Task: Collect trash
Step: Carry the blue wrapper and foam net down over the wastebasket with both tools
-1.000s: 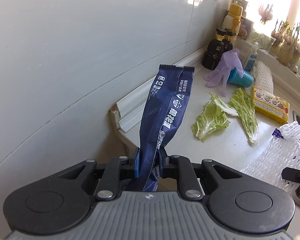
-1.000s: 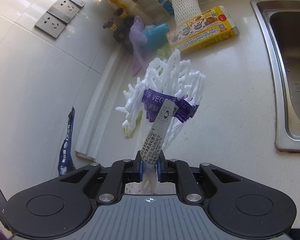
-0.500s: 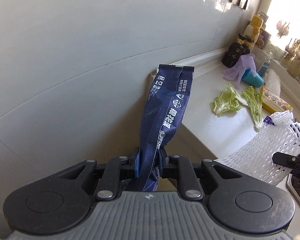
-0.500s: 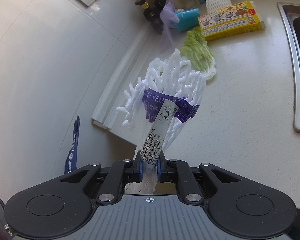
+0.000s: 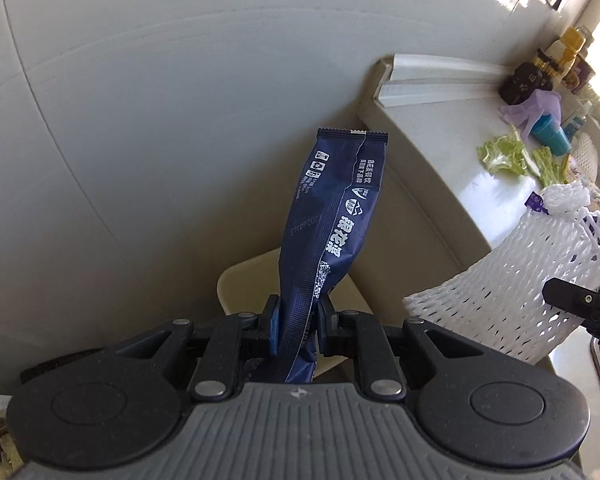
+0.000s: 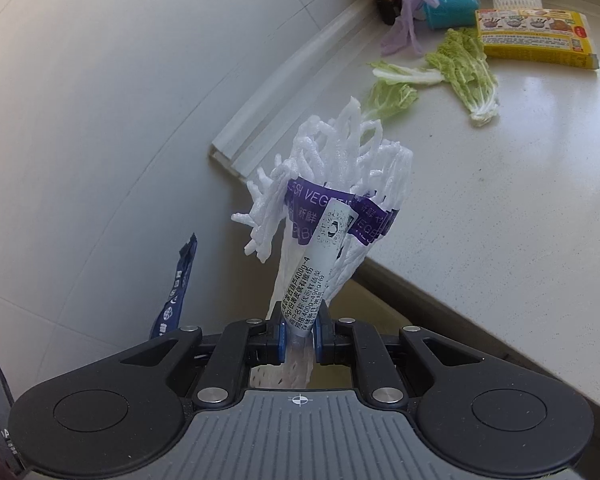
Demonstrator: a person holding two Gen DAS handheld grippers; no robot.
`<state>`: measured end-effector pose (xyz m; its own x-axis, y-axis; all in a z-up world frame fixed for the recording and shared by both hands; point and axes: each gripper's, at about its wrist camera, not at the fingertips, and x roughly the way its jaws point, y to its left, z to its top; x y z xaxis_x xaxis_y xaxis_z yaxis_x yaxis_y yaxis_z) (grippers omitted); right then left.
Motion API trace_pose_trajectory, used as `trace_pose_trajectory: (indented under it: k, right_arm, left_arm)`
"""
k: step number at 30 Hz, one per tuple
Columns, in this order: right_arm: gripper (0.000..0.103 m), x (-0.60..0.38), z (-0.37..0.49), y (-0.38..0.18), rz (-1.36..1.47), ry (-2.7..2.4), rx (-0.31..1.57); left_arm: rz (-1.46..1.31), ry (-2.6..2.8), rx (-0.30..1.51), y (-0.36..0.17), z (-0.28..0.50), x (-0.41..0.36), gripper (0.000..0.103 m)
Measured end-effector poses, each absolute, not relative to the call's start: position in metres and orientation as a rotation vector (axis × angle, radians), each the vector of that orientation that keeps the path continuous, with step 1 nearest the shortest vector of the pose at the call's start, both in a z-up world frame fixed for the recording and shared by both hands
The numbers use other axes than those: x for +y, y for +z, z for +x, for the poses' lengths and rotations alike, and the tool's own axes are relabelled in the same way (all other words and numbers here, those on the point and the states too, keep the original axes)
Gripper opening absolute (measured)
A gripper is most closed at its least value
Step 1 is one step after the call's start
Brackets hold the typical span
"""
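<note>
Pale wall, white tabletop [image 6: 520, 184] with cabbage leaves [image 6: 464, 68]. Left gripper [image 5: 298, 320] is clamped on a blue wrapper [image 5: 332, 216], right gripper [image 6: 300, 330] on foam netting [image 6: 340, 168], both off the tabletop's edge.

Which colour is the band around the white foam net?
Purple band with white lettering; clearest in right wrist view.

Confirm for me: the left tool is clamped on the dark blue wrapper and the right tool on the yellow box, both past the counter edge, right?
Not quite. The right tool is clamped on the white foam net with the purple band, as the right wrist view shows; the yellow box lies on the counter. The left tool does grip the dark blue wrapper, both past the counter edge.
</note>
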<state>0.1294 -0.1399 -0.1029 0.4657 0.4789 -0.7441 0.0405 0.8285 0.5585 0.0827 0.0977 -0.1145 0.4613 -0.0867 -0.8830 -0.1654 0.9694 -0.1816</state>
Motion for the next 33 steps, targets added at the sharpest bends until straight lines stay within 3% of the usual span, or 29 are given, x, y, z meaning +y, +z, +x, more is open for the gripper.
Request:
trace_pose_trajectory:
  k: [16,33]
  right_arm:
    - [0.012,-0.078,0.123,-0.158,0.159,0.413,1.15]
    - [0.009,-0.044,0.154,-0.235,-0.015,0.485,1.228]
  left_arm:
    - [-0.227,0.105,1.338,-0.231,0.146,0.069,0.016]
    - [-0.329,0.174,1.4,-0.35,0.219,0.077,0.017]
